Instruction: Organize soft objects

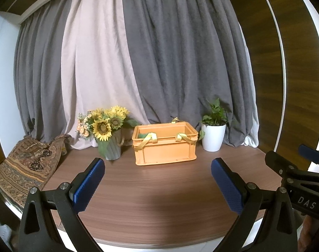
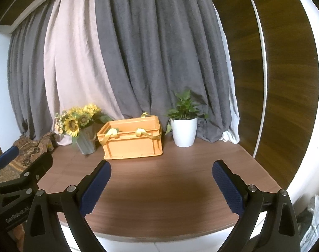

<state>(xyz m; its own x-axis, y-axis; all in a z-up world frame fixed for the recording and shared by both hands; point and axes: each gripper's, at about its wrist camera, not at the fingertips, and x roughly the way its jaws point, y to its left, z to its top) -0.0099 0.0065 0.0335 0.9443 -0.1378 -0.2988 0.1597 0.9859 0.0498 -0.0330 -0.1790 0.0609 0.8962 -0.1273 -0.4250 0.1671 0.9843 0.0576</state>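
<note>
Wooden table (image 1: 159, 199), rounded front edge, set before grey and pale pink curtains (image 1: 159, 52). Left gripper (image 1: 158, 185): jaws wide apart, blue ribbed pads (image 1: 88, 187), nothing between them, held above the near part of the table. Right gripper (image 2: 161, 187): jaws likewise wide apart, blue pads (image 2: 95, 189), holding nothing, above the near table edge; its side is also visible at the right margin of the left wrist view, and the left gripper's side shows at the left margin of the right wrist view. Orange crate (image 1: 164, 146): stands upright toward the back of the table, centre, well apart from both grippers. Yellow straps (image 1: 147, 140) hang over its front rim in two loops, with a further loop showing above the back rim. A green item (image 1: 143, 135) lies inside the crate at its left end, mostly hidden by the wall; what it is cannot be told. Sunflowers (image 1: 105, 124) in a grey ribbed vase (image 1: 113, 149): just left of the crate. Plant (image 1: 215, 113) in a white pot (image 1: 213, 136): just right of the crate, apart from it. Patterned cloth (image 1: 27, 166), brown and gold: draped over the table's far left edge. Dark wood panel (image 1: 262, 63) with white trim: right of the curtains.
</note>
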